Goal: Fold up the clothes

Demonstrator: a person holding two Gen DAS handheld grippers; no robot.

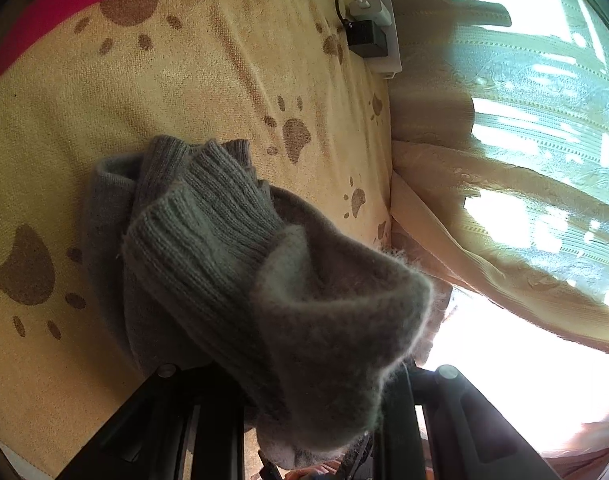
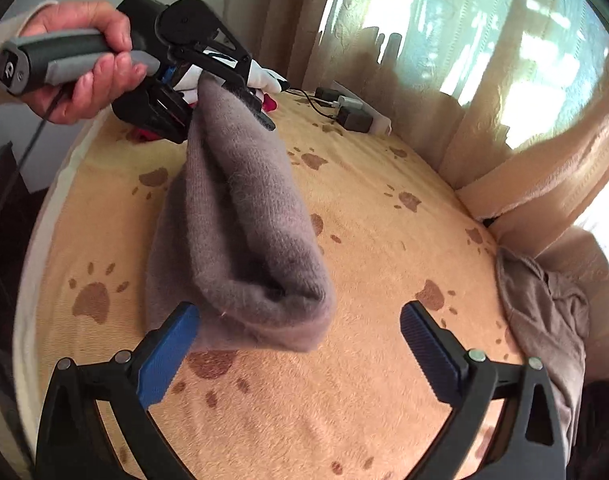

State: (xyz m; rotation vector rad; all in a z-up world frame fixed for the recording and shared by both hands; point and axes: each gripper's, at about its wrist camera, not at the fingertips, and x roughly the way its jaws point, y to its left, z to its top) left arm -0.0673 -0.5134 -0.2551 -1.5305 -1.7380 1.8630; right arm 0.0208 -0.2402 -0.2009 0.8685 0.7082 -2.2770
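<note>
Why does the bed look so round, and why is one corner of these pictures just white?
Left wrist view: the window light is blown out to plain white at lower right, and the grey sweater close to the lens looks soft. Right wrist view: the fisheye lens bends the paw-print blanket into a dome, and the curtain glows with backlight.

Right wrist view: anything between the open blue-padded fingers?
Only bare paw-print blanket between the right gripper pads; the grey knitted sweater edge sits by its left pad, untouched.
</note>
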